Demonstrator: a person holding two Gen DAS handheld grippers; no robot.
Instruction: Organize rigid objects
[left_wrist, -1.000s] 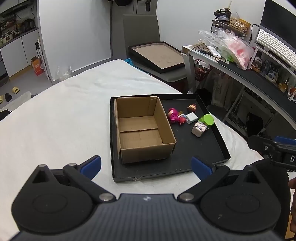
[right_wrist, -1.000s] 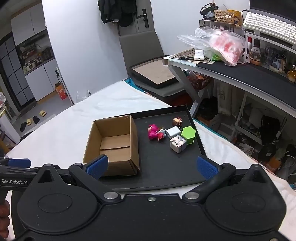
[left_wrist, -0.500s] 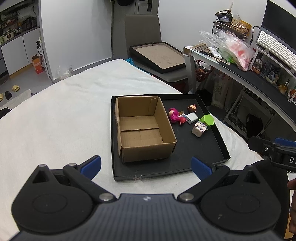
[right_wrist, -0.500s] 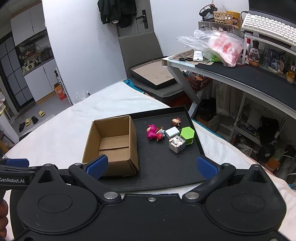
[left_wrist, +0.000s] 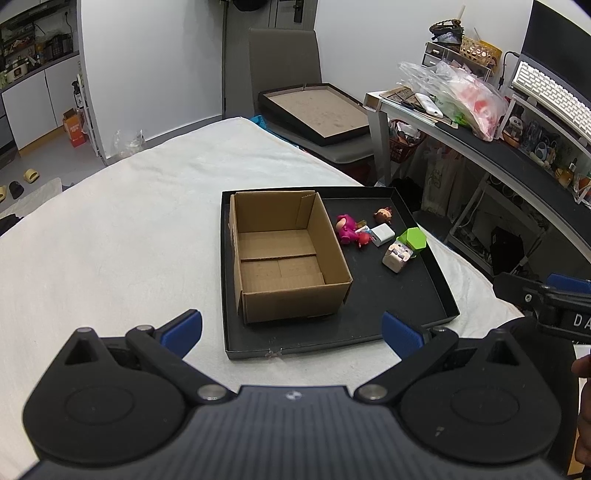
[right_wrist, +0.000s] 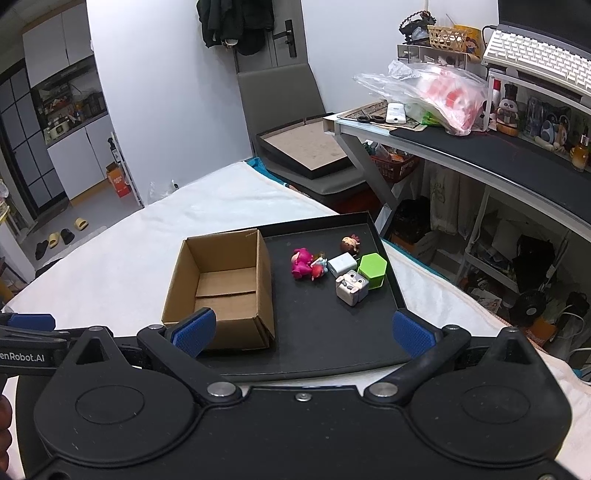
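I hold my left gripper (left_wrist: 291, 328) wide open over the near edge of the black tray (left_wrist: 417, 317), nothing between its blue pads. My right gripper (right_wrist: 301, 332) is spread just as wide and also has hold of nothing; it hangs above the tray's near rim too.

The tray sits on a white cloth (left_wrist: 110, 240), and everything I care about lies inside it. The cardboard box (left_wrist: 284, 254) fills the tray's left part, open at the top, with nothing in it that I can see. To the right of the box, toward the tray's far right corner, the small things are bunched together: a pink toy (right_wrist: 304, 264) nearest the box, a white block (right_wrist: 342, 264) just beside it, a green hexagonal block (right_wrist: 373, 269) close to the tray's right wall, and a grey cube with a face (right_wrist: 351, 287) touching the green one (on its near side). A little brown-haired figure (right_wrist: 350, 243) stands slightly apart, toward the tray's far wall.
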